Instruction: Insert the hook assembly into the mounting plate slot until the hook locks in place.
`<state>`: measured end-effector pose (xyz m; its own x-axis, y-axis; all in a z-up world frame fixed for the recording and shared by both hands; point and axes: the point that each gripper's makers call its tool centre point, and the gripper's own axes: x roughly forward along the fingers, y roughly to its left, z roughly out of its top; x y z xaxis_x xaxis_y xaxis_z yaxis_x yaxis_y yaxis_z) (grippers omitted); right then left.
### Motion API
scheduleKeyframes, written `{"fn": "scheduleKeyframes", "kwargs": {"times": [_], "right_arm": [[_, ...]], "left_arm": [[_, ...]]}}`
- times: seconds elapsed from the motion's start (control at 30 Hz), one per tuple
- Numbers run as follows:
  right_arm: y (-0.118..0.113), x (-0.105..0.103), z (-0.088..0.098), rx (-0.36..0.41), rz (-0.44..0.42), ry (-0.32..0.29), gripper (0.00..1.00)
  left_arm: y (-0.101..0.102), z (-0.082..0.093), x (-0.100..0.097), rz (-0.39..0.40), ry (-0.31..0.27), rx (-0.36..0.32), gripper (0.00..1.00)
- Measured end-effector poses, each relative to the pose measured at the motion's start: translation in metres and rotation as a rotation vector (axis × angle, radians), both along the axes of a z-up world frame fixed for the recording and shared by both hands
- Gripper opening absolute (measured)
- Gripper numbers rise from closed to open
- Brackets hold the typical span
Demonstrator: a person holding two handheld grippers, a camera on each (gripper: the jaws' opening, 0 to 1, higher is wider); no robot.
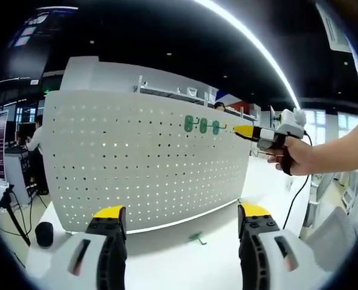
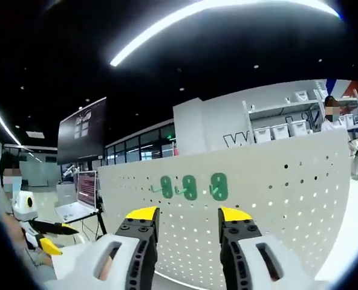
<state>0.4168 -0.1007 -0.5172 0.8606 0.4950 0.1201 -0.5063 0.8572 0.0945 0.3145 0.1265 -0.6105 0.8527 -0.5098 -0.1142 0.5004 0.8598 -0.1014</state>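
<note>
Three green hooks (image 1: 202,125) hung in a row near the top of the white pegboard (image 1: 136,163), also seen from the right gripper view at (image 2: 190,186), spaced apart and seated against the holes. One more green hook (image 1: 196,238) lying flat on the white table (image 1: 185,248), just in front of the board's lower edge and between the two yellow-tipped jaws of the left gripper (image 1: 182,212). Left gripper spread wide, nothing between the jaws, touching neither board nor loose hook. Right gripper (image 2: 185,214) likewise parted with empty space between the tips — pointed at the board just below the hung hooks, with no contact visible. From the left gripper view, right gripper (image 1: 242,130) held in a hand (image 1: 297,158) coming in from the right, its yellow tip close beside the rightmost hung hook; whether touching, hard to say at that size. In the right gripper view, low at the left, the left gripper (image 2: 46,238) with its yellow-and-black jaws apart. Black cylinder (image 1: 44,234) standing on the table's left corner. Shelving with white bins (image 2: 285,130) behind the board, a dark screen (image 2: 81,138) at left — ceiling light strip (image 1: 251,42) above.
</note>
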Motion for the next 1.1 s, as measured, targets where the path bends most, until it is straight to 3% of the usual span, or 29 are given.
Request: {"fn": "scheduleKeyframes", "kwargs": {"times": [0.27,1.1], "right_arm": [[-0.005,-0.017,-0.018,-0.039,0.017,0.025,0.46],[-0.02,-0.061,-0.058,-0.098,0.044,0.1,0.51]], "left_arm": [[0.002,0.001,0.003,-0.005,-0.011,0.023,0.78],[0.011,0.0,0.003,-0.011,-0.017,0.035,0.79]]}}
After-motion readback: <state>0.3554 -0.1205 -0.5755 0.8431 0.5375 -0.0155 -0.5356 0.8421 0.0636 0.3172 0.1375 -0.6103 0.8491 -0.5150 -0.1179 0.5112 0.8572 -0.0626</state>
